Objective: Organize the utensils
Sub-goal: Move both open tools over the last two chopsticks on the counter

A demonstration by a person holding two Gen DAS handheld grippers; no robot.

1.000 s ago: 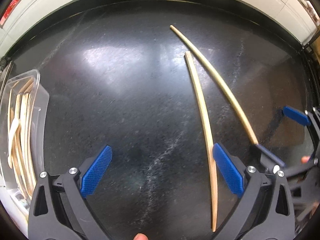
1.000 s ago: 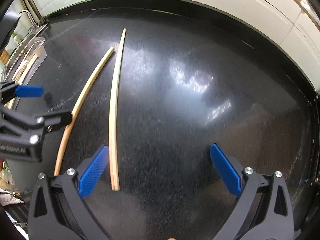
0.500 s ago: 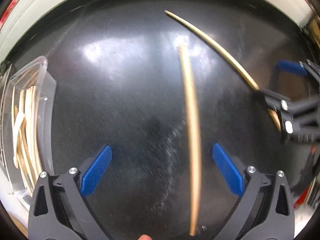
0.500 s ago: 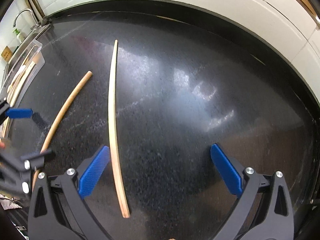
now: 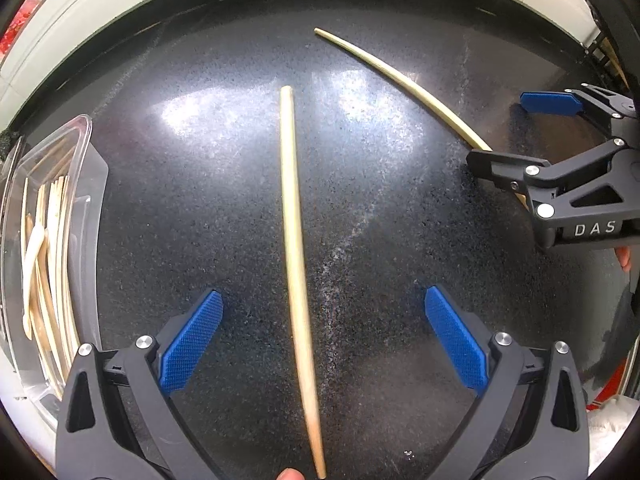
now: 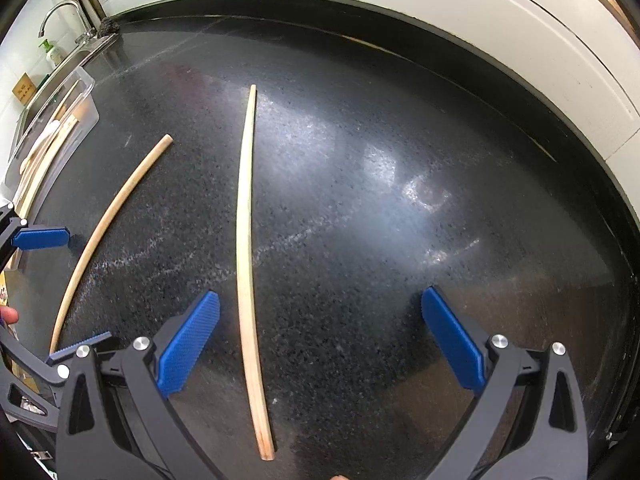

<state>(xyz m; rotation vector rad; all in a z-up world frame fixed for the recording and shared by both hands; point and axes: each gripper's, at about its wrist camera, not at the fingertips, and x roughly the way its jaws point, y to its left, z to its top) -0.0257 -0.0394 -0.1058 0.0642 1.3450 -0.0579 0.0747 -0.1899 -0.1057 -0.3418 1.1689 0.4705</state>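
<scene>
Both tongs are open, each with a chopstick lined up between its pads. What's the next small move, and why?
Probably lower both tongs and close. The left tongs stand open with a chopstick lying between the pads on the black counter; the right tongs straddle the other chopstick likewise. Neither is gripped yet. Then carry them to the clear container holding chopsticks on the left.

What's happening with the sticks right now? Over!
Left tongs open, straddling one chopstick. Right tongs open, straddling the other chopstick. Both flat on the counter. Nothing blocking. Clear tray waits left.
</scene>
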